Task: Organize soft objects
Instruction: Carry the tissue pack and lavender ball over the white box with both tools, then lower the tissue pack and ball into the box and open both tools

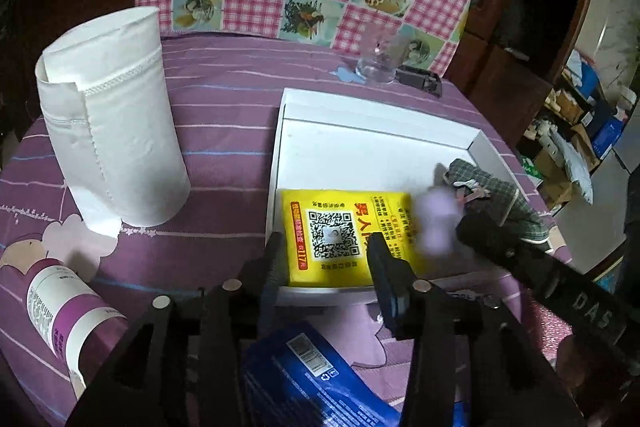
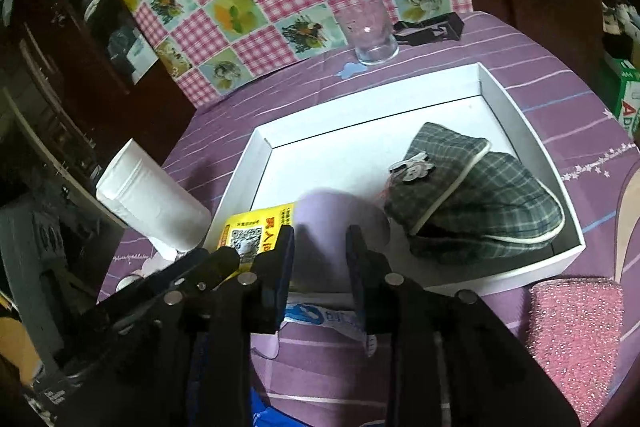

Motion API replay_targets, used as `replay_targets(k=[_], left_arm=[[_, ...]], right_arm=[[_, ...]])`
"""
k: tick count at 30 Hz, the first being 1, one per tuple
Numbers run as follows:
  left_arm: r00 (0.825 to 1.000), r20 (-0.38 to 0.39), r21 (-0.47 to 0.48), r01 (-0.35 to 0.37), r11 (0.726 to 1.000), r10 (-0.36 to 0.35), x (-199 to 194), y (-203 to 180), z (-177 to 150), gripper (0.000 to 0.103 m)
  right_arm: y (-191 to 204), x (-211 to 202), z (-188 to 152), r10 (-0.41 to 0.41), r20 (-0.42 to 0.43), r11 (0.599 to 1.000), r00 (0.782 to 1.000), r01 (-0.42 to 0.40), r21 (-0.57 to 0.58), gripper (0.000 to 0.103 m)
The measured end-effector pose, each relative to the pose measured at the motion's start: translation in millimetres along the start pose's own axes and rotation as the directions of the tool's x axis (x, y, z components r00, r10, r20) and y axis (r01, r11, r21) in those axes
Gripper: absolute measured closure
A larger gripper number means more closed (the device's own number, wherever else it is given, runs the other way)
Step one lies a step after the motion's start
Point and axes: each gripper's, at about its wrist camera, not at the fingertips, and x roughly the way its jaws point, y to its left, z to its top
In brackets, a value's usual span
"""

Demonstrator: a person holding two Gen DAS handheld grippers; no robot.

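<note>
A white tray [image 1: 376, 115] sits on the purple cloth; it also shows in the right wrist view [image 2: 520, 123]. A yellow tissue pack [image 1: 340, 235] lies in its near left corner, and a green plaid cap [image 2: 480, 191] in its right part. My right gripper [image 2: 320, 247] is shut on a soft lilac object [image 2: 332, 223] held over the tray's near edge; it looks blurred in the left wrist view [image 1: 436, 223]. My left gripper [image 1: 324, 255] is open and empty, with its fingers either side of the yellow pack's near end.
A white paper roll [image 1: 112, 119] stands left of the tray. A purple-labelled bottle [image 1: 60, 311] lies near left. A blue packet [image 1: 316, 375] lies under the left gripper. A pink glitter sponge [image 2: 576, 331] sits near right. A glass [image 2: 368, 31] and a black clip [image 2: 432, 25] are behind the tray.
</note>
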Motion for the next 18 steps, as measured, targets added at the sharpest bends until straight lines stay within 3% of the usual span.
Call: replay_targets(k=[2, 4, 5, 7, 12, 18], left_arm=[[1.0, 0.018, 0.0, 0.014, 1.0, -0.014, -5.3, -0.4, -0.3, 0.051], [0.998, 0.055, 0.008, -0.013, 1.0, 0.012, -12.3, -1.9, -0.7, 0.032], [0.997, 0.074, 0.011, -0.024, 1.0, 0.023, -15.1, -2.1, -0.8, 0.03], [0.994, 0.108, 0.021, -0.034, 0.999, 0.032, -22.5, -2.7, -0.7, 0.029], [0.995, 0.103, 0.001, -0.002, 1.0, 0.002, -31.7, -0.6, 0.3, 0.029], [0.991, 0.127, 0.01, -0.036, 0.999, 0.034, -40.4, -6.7, -0.8, 0.029]], right_arm=[[4.4, -3.4, -1.0, -0.007, 0.018, 1.0, 1.0, 0.008, -0.02, 0.072], [6.7, -9.1, -1.9, -0.03, 0.047, 0.999, 0.998, 0.031, -0.036, 0.066], [8.1, -12.6, -1.9, -0.037, 0.062, 0.998, 0.997, 0.04, -0.043, 0.062], [7.9, -18.6, -0.6, -0.041, 0.08, 0.998, 0.996, 0.045, -0.049, 0.059], [5.8, -27.9, 2.8, -0.071, 0.07, 0.995, 0.995, 0.075, -0.058, 0.058], [-1.8, -43.3, 8.8, -0.124, 0.098, 0.991, 0.987, 0.129, -0.046, 0.058]])
